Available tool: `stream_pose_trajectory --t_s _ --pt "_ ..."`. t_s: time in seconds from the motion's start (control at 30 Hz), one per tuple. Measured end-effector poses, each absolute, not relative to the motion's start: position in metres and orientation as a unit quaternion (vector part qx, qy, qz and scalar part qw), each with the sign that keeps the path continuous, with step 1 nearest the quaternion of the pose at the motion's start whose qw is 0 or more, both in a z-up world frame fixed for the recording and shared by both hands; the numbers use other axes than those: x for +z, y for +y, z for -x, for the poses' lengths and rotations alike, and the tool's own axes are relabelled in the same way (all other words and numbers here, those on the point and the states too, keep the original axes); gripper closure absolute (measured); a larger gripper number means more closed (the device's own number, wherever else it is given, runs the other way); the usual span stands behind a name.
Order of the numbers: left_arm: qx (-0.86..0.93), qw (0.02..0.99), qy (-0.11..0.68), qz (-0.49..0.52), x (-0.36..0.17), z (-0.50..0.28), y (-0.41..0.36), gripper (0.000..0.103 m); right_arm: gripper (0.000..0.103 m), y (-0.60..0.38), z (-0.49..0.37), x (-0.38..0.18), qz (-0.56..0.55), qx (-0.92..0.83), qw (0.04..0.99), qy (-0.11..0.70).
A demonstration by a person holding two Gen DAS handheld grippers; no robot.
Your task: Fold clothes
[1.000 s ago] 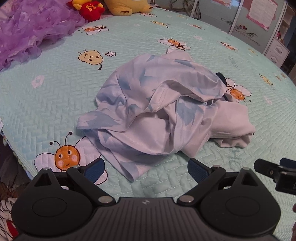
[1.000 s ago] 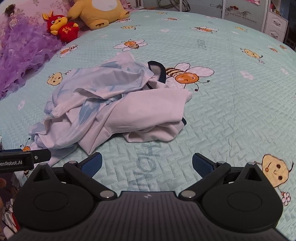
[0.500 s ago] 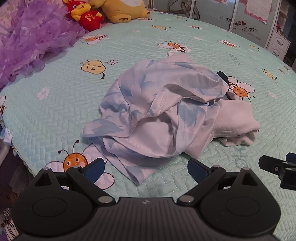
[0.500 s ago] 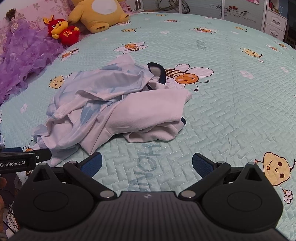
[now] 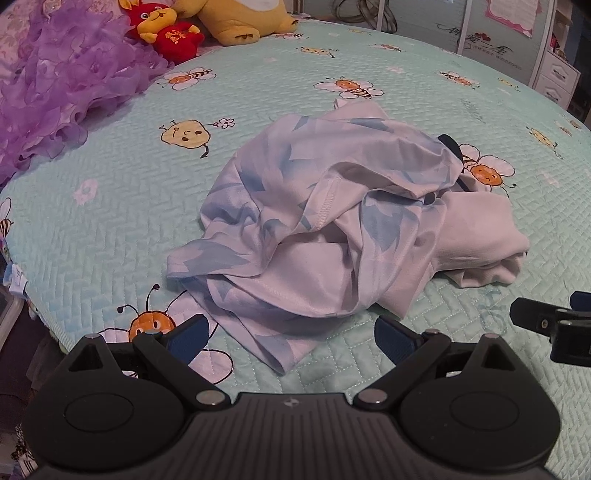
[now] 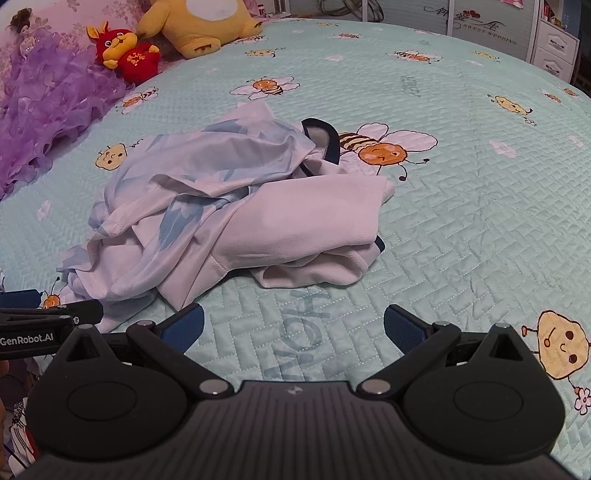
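A: Where are the clothes (image 5: 332, 229), and has anything changed in the last second?

B: They lie in one crumpled heap on the mint bedspread (image 5: 110, 206), a little toward the near edge. The heap itself keeps the same shape as a second ago, with no fold shifted. What changed is the view: in both wrist pictures the pile sits a bit farther off and more of the far bed shows, so both tools seem to have drawn back or lifted slightly.

A: And for the folding?

B: I'd judge nothing is gripped, and the cloth is not folded as it lies. The left gripper (image 5: 291, 330) has its tongs spread wide, with the near hem of the pile just beyond them. The right gripper (image 6: 293, 323) is spread too, over bare quilt to the right of the heap.

A: What does the pile look like?

B: It is pale fabric with soft blue patches on the left, draped over a plain whitish garment on the right (a dark navy collar (image 6: 321, 129) pokes out at the far side). It is bunched and wrinkled, with a stitched hem running across the top.

A: Around it?

B: Purple ruffled fabric (image 5: 62, 85) lies far left, with a red plush toy (image 6: 125, 55) and a yellow plush (image 6: 199, 26) at the far end.
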State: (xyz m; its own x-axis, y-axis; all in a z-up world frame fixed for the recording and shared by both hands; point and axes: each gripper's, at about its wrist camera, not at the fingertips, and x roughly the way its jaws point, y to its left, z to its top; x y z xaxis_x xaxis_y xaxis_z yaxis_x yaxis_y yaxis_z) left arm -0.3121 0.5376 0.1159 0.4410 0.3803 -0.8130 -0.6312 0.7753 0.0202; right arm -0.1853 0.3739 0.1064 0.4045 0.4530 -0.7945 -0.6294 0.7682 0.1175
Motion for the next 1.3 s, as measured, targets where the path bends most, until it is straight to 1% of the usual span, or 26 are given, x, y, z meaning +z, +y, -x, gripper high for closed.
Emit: stream_pose_trajectory --t_s 0.37,0.63,0.8,1.07,1.3 --pt "0.3 0.848 0.415 0.139 0.113 0.314 0.535 0.005 0.001 0.366 0.179 0.103 0.062 0.345 0.833 0.428" --pt "0.306 0.838 0.429 0.139 0.104 0.312 0.536 0.005 0.001 0.368 0.181 0.099 0.078 0.34 0.838 0.42" --pt "0.31 0.842 0.423 0.129 0.105 0.312 0.537 0.005 0.001 0.372 0.182 0.101 0.095 0.342 0.844 0.401" --pt "0.315 0.846 0.415 0.115 0.108 0.308 0.535 0.005 0.001 0.373 0.187 0.112 0.081 0.369 0.851 0.364" --pt "0.319 0.843 0.419 0.112 0.104 0.306 0.536 0.005 0.001 0.379 0.188 0.108 0.093 0.373 0.849 0.362"
